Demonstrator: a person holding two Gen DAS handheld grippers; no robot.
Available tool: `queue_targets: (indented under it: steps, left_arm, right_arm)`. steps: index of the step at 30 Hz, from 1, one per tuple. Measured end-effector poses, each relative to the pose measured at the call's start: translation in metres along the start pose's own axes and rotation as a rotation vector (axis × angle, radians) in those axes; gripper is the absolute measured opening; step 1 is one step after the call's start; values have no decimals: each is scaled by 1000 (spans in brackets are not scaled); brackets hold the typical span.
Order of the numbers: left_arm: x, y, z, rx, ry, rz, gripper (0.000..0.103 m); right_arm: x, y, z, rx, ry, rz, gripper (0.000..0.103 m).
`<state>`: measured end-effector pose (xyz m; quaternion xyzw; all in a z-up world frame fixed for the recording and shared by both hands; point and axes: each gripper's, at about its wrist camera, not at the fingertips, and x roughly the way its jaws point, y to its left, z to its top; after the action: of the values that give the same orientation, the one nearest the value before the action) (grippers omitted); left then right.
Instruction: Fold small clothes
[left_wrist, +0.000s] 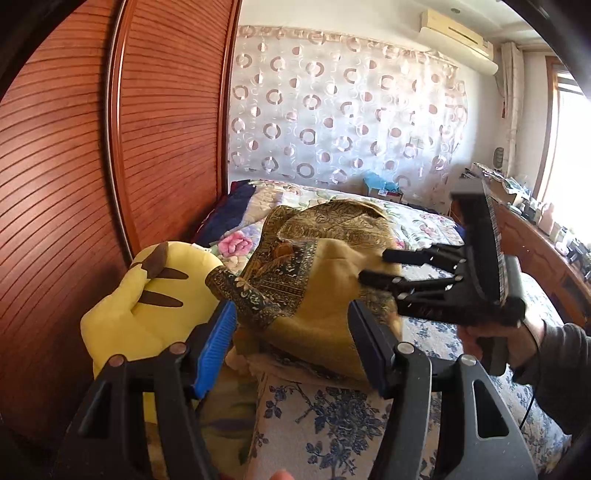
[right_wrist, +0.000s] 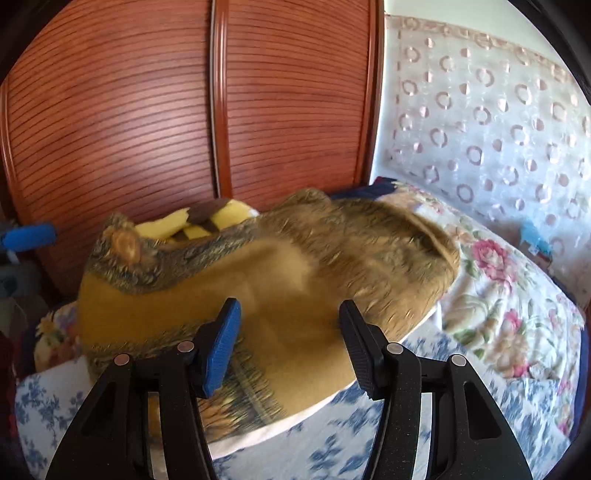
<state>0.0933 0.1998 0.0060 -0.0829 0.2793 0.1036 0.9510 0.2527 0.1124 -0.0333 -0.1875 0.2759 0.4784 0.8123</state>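
A mustard-yellow garment (left_wrist: 325, 280) with dark paisley borders lies bunched on the bed; it also shows blurred in the right wrist view (right_wrist: 280, 280). My left gripper (left_wrist: 291, 317) is open, just in front of the garment's near edge, with a patterned sleeve (left_wrist: 243, 295) by its left finger. My right gripper (right_wrist: 290, 317) is open above the garment's near side. In the left wrist view the right gripper (left_wrist: 373, 266) is held in a hand at the right, fingertips at the cloth's right edge.
A yellow plush toy (left_wrist: 147, 295) sits left of the garment against the wooden slatted wardrobe (left_wrist: 74, 166). The bed has a blue floral sheet (left_wrist: 325, 417) and a pink floral quilt (right_wrist: 509, 295). A cluttered wooden desk (left_wrist: 546, 251) stands at the right.
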Motion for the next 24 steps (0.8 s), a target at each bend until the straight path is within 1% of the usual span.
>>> queue_targets:
  steps: [3,5,7,10,15,17,19,21,24]
  left_arm:
    - [-11,-7,-1,21,-8,7,62]
    - [-17,-11,-3,28,-12,10,62]
    - [-23,-16,-5,36,-13,13,62]
    - [-31,-29,-9,61,-20,2,62]
    - [-44,-53,-13,106,-34,-33,62]
    - [-48,-63,-15,111,-34,-63,62]
    - [-53,-73,-16,108,-49,-80,63]
    - [-55,-84,-18,116,-46,-82,63]
    - [-57,-99,-21,135,-46,-106,63]
  right_arm:
    - [-4,3,-7,27,6,-11,57]
    - [-12,3,-12,56,4,-9,57]
    - [-24,4,-16,76,1,-25,57]
    - [-53,5,-26,107,-16,-50,57]
    - [-116,8,-49,160,-58,-112,58]
    - [-140,10,-58,179,-74,-140,67]
    - [-163,12,-67,202,-89,-166,72]
    - [-185,13,-77,226,-97,-190,75]
    - [-214,15,-94,263,-111,-237,81]
